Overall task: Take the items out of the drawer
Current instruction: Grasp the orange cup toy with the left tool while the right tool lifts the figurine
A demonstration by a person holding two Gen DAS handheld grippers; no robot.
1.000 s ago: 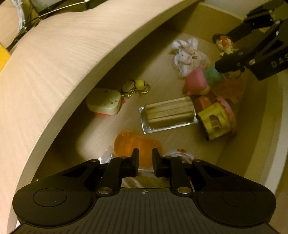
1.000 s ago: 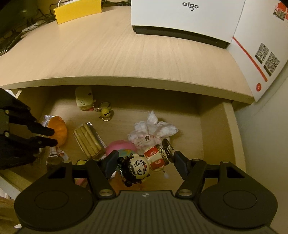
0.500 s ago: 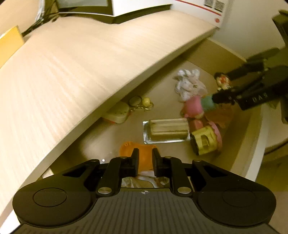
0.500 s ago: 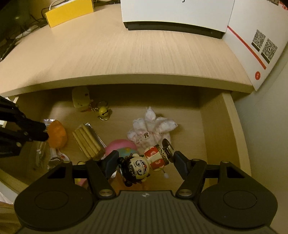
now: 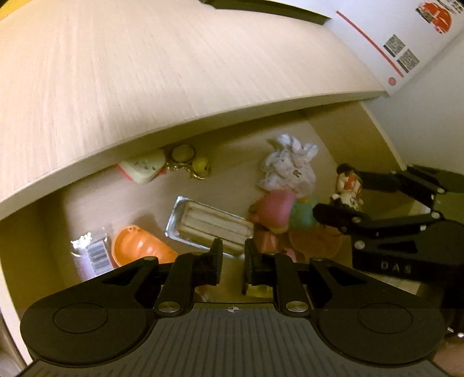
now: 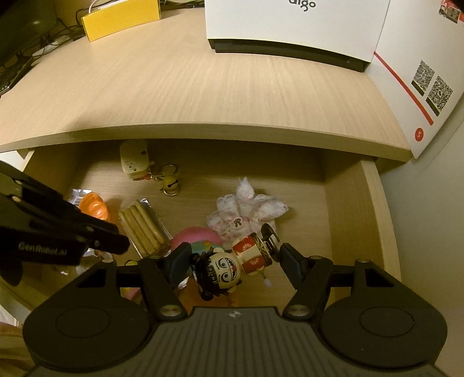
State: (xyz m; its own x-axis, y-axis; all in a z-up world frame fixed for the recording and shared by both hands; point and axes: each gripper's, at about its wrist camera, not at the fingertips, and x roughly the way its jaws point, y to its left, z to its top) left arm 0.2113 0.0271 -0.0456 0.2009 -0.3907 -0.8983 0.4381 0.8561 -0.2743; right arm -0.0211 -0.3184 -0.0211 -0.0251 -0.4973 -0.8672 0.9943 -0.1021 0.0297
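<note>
The open wooden drawer [image 6: 345, 208] holds small toys. My right gripper [image 6: 235, 261] is shut on a doll figure [image 6: 232, 264] with black hair and a red-and-white body, held above the drawer's right side. The left wrist view shows the same doll [image 5: 348, 188] between the right gripper [image 5: 340, 194] fingers. My left gripper [image 5: 233, 261] hovers over the drawer's front left, shut with nothing in it, and the left gripper [image 6: 119, 237] shows at the left edge of the right wrist view. Below it lie a wafer packet [image 5: 208, 226] and an orange toy [image 5: 139, 249].
Also in the drawer are a white cloth bundle [image 6: 246, 208], a pink-and-green toy [image 6: 197, 237], a cream keychain toy [image 6: 134, 159] with a yellow bell [image 6: 169, 184], and a barcoded packet [image 5: 95, 255]. The desktop [image 6: 203, 87] overhangs the drawer's back and carries a white box [image 6: 290, 26] and a yellow box [image 6: 121, 17].
My left gripper has risen out of the drawer and swung right, nearer the right gripper. The right gripper has lifted slightly, still holding the doll.
</note>
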